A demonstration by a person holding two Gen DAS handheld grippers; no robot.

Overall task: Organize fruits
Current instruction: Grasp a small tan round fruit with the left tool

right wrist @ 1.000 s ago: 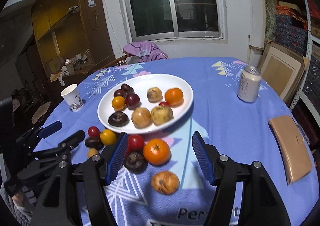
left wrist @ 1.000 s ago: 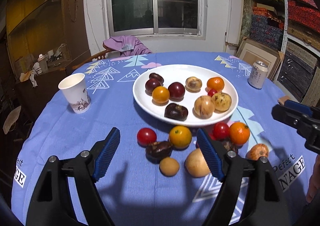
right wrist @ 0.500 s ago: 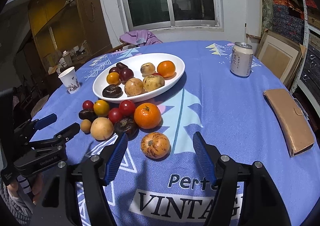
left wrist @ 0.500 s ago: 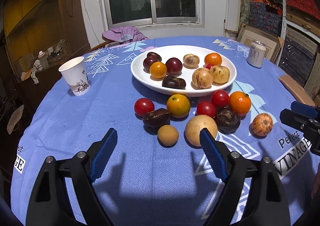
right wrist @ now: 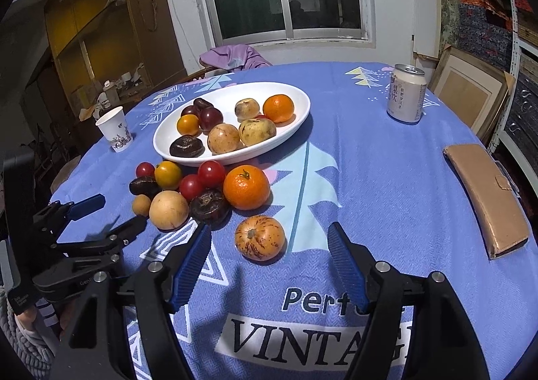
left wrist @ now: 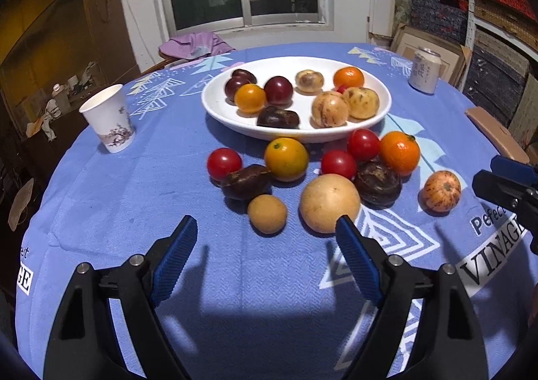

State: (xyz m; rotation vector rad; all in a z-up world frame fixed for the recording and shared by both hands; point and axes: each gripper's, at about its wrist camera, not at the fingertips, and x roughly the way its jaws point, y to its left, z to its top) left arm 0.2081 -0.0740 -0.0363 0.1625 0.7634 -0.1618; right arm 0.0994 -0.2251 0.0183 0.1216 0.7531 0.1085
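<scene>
A white oval plate (left wrist: 215, 104) (right wrist: 299, 118) on the blue tablecloth holds several fruits. In front of it a loose cluster lies on the cloth: red tomatoes (left wrist: 224, 163), a yellow-orange fruit (left wrist: 286, 159), an orange (left wrist: 400, 153) (right wrist: 246, 187), dark fruits (left wrist: 377, 182), a big tan fruit (left wrist: 329, 202) (right wrist: 168, 210), a small tan fruit (left wrist: 267, 214) and a striped fruit (left wrist: 441, 191) (right wrist: 259, 238). My left gripper (left wrist: 265, 257) is open and empty, just short of the tan fruits. My right gripper (right wrist: 270, 262) is open and empty, just short of the striped fruit.
A paper cup (left wrist: 107, 118) (right wrist: 114, 129) stands at the left. A drink can (left wrist: 424, 70) (right wrist: 405, 93) stands at the back right. A brown wallet (right wrist: 487, 198) lies at the right table edge. A chair with purple cloth (right wrist: 232, 57) stands behind the table.
Both grippers have pulled back toward me from the fruit cluster. The fruits that sat between the fingers now lie ahead of them. Both stay open and empty.
</scene>
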